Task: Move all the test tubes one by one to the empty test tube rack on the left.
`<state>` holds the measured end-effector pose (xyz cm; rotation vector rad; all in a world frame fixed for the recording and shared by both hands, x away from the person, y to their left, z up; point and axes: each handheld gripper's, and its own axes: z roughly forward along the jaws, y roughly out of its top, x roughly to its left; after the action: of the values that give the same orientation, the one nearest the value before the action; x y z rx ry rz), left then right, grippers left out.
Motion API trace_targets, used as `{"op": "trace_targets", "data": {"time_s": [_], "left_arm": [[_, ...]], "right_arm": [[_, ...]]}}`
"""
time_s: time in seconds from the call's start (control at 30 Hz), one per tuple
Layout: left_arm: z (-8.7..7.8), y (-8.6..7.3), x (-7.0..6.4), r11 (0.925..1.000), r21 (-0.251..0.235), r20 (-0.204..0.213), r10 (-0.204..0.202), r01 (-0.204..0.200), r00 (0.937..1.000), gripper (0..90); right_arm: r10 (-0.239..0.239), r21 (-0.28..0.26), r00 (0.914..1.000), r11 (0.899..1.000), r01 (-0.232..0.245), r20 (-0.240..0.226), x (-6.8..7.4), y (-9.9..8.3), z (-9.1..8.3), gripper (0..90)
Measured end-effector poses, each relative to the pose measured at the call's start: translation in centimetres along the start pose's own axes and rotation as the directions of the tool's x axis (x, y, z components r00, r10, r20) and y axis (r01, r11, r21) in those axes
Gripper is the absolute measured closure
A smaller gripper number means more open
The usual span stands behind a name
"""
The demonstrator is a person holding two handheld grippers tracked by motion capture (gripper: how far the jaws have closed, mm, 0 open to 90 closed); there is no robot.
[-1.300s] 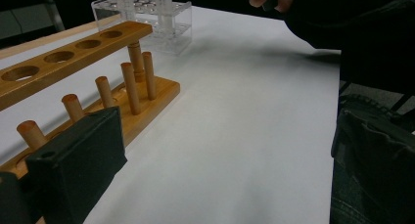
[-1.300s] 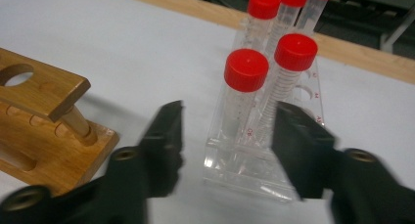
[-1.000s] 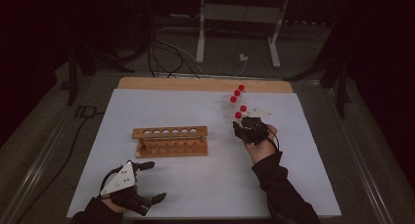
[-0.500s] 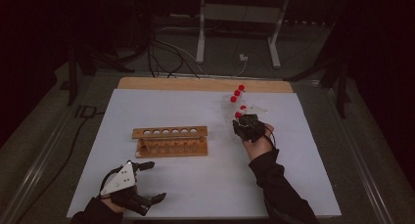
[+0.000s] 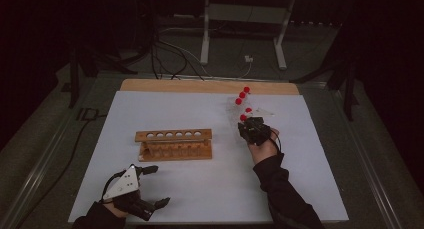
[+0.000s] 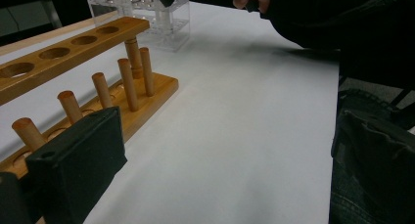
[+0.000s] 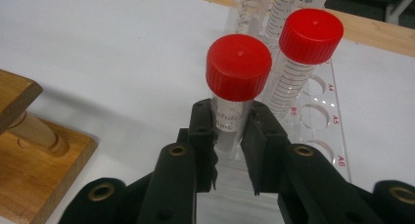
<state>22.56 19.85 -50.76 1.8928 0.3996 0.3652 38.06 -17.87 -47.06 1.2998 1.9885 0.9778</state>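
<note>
Wooden rack [image 5: 173,144] at mid-worktop has all six holes empty, so by my reading none of the red-capped tubes has been moved across yet. Nearest the person, the left gripper [image 5: 151,186] rests idle with its fingers spread open. Farther off, the right gripper [image 7: 230,136] has its fingers closed on one tube [image 7: 235,87] just below its cap, that tube upright in the clear plastic rack [image 7: 323,131].
</note>
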Motion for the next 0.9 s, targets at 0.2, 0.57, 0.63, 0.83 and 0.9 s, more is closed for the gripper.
{"op": "trace_targets", "data": {"time_s": [0.2, 0.57, 0.63, 0.83, 0.9], "left_arm": [[0.1, 0.0, 0.0, 1.0000, 0.002, 0.000, -0.006, 0.006, 1.0000, 0.3], [0.1, 0.1, 0.1, 0.9999, 0.010, 0.000, -0.009, 0.009, 1.0000, 0.3], [0.1, 0.2, 0.0, 0.9999, 0.011, -0.001, -0.008, 0.008, 1.0000, 0.3], [0.2, 0.6, -0.2, 0.9999, 0.013, -0.001, -0.009, 0.009, 1.0000, 0.3], [0.2, 1.1, -0.2, 0.9996, 0.014, 0.005, -0.023, 0.023, 0.9997, 0.3]], "right_arm": [[-0.018, -0.015, 0.9998, 1.000, 0.018, -0.002, -0.1, 0.5, -0.7, 74.8], [-0.042, -0.056, 0.9991, 0.998, 0.042, -0.003, 0.0, 2.2, -3.0, 74.7], [-0.049, -0.065, 0.9988, 0.997, 0.048, -0.002, 0.0, 2.5, -3.5, 74.8], [-0.072, -0.095, 0.9973, 0.993, 0.070, -0.012, -0.1, 3.3, -5.5, 74.7], [-0.087, -0.101, 0.9960, 0.991, 0.084, -0.024, 0.1, 3.5, -6.0, 74.7]]}}
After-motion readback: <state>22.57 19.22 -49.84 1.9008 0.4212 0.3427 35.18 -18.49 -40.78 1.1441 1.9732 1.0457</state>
